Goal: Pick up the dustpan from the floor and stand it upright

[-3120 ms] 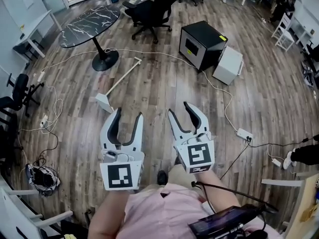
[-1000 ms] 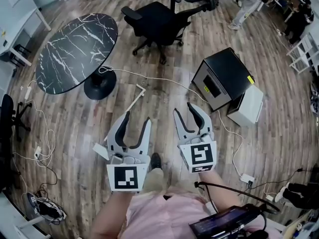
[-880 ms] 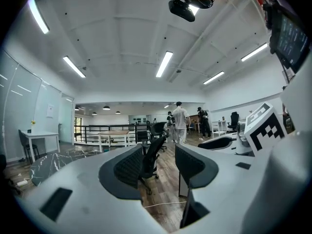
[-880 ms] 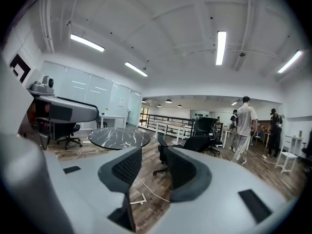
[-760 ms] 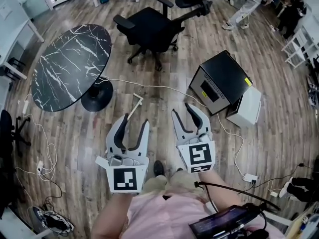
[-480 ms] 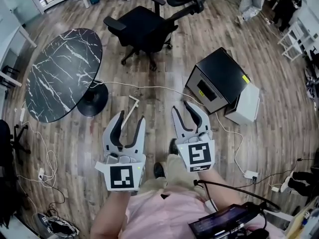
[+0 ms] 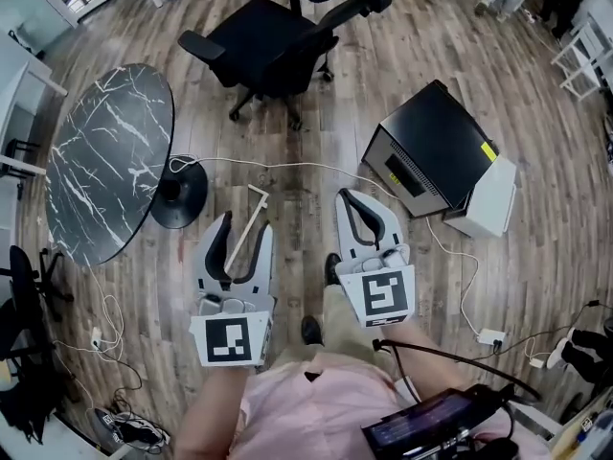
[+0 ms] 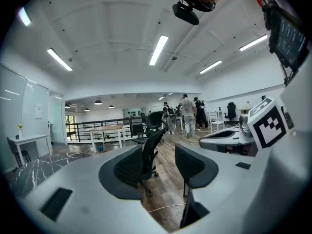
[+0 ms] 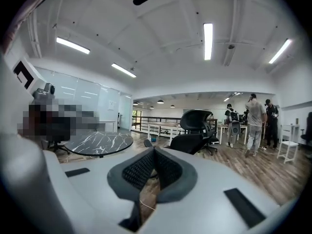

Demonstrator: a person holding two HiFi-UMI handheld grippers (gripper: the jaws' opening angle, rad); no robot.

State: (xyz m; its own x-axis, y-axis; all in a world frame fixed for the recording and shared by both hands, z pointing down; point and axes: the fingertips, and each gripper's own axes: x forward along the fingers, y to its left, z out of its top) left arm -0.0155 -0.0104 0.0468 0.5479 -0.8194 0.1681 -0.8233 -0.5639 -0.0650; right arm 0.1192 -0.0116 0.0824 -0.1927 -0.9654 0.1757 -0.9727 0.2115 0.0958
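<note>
The dustpan lies flat on the wooden floor. In the head view only its long pale handle (image 7: 251,207) shows, running away from me between the left gripper's fingers. The pan end is hidden under that gripper. My left gripper (image 7: 242,226) hangs above the handle, open and holding nothing. In the left gripper view the left gripper (image 8: 161,165) frames a black office chair and bare floor. My right gripper (image 7: 347,197) is beside it to the right, shut with its tips touching and nothing between them. The right gripper (image 9: 153,155) looks the same in the right gripper view.
A round black marble table (image 7: 101,156) stands at the left and a black office chair (image 7: 268,41) beyond it. A black box (image 7: 431,147) with a white box (image 7: 488,199) sits at the right. A white cable (image 7: 287,166) crosses the floor. People stand far back (image 9: 253,123).
I have walked forward, so the dustpan now lies under my left gripper. The right gripper has gone from open to shut. The left gripper stays open.
</note>
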